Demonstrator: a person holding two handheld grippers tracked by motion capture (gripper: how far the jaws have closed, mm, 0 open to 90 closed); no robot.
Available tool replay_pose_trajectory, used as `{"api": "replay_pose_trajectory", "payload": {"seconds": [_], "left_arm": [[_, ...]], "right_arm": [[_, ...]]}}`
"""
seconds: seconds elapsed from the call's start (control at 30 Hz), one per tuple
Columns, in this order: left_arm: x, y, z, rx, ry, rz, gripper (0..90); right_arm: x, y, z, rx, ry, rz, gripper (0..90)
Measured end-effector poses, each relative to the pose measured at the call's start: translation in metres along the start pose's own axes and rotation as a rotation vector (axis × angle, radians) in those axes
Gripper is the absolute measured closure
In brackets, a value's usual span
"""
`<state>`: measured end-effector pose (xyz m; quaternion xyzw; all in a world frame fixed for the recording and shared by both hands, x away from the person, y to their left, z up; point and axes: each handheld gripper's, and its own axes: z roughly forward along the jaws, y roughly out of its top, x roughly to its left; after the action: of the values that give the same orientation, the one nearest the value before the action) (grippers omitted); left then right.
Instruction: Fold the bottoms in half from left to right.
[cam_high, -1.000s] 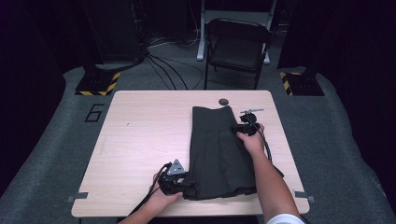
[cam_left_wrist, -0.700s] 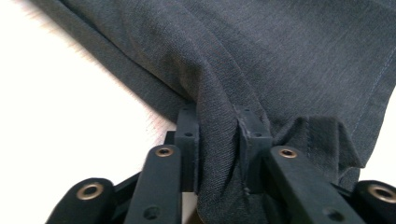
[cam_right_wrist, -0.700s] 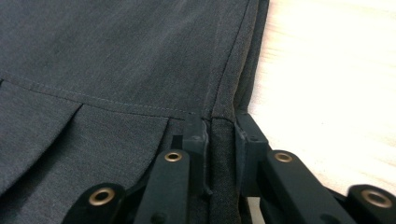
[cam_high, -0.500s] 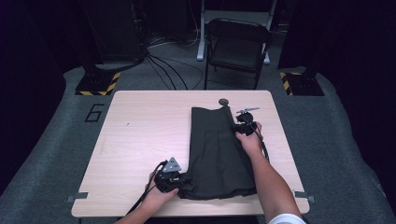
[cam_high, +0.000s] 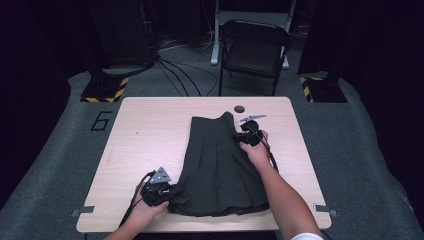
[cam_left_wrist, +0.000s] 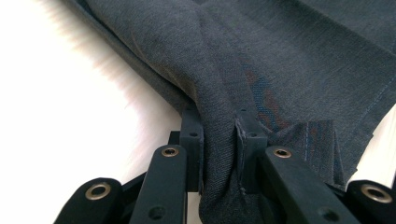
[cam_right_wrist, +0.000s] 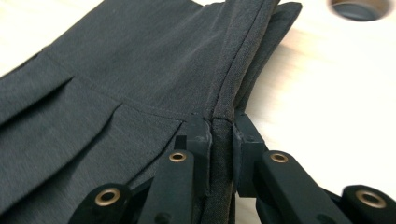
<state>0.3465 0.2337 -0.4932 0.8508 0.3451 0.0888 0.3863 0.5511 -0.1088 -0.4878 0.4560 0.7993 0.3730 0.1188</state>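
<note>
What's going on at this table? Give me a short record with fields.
Garment: dark pleated skirt, lying flat
Surface: light wooden table
Left gripper: jaws just closed, pinching a fold at the skirt's near left corner
Right gripper: jaws just closed, pinching the skirt's right edge near its narrow far end
Table hole: round, just beyond the skirt
Behind the table: black folding chair
</note>
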Motion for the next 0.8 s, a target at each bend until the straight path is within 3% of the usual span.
{"api": "replay_pose_trajectory", "payload": {"seconds": [0.2,0.37,0.47,0.6,0.8], "left_arm": [[0.008,-0.013,-0.015,0.016,-0.006,-0.027,76.9],[0.006,-0.021,-0.015,0.032,-0.01,-0.027,76.7],[0.008,-0.023,-0.013,0.026,-0.023,-0.055,75.2],[0.012,-0.023,-0.017,0.018,-0.035,-0.068,61.2],[0.022,-0.01,-0.028,-0.025,0.011,-0.075,49.1]], "right_arm": [[0.017,-0.002,0.011,0.025,0.016,-0.022,79.4],[0.026,-0.002,0.017,0.044,0.007,-0.038,78.5],[0.029,-0.002,0.02,0.062,-0.012,-0.048,73.8],[0.026,-0.002,0.019,0.06,-0.023,-0.017,63.6],[0.025,0.0,0.01,0.038,-0.041,-0.028,58.7]]}}
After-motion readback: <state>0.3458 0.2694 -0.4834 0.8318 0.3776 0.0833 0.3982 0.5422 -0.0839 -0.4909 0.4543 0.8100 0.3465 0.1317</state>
